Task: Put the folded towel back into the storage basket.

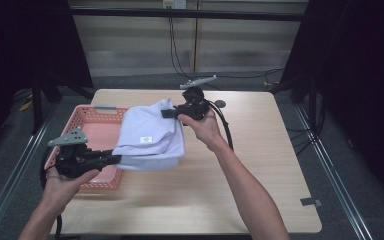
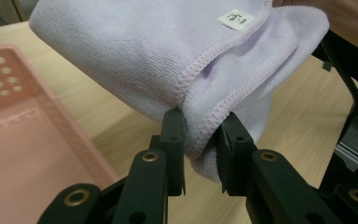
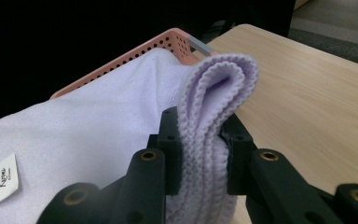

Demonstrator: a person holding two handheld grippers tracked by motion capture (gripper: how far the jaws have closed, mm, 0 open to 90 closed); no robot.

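Observation:
A folded lilac towel (image 1: 150, 132) with a small white label hangs above the table between my two grippers. My left gripper (image 1: 116, 159) holds its near corner, beside the pink basket (image 1: 87, 120); in the left gripper view the jaws pinch the stitched hem of the towel (image 2: 135, 51), with my left gripper (image 2: 200, 147) shut on it. My right gripper (image 1: 169, 113) grips the far corner. In the right gripper view the folded layers of the towel (image 3: 214, 88) stand squeezed in my right gripper (image 3: 200, 140).
The pink perforated basket (image 3: 163, 44) lies on the left part of the wooden table (image 1: 260, 150), partly under the towel. Cables trail over the floor behind the table. Metal rails run along both sides.

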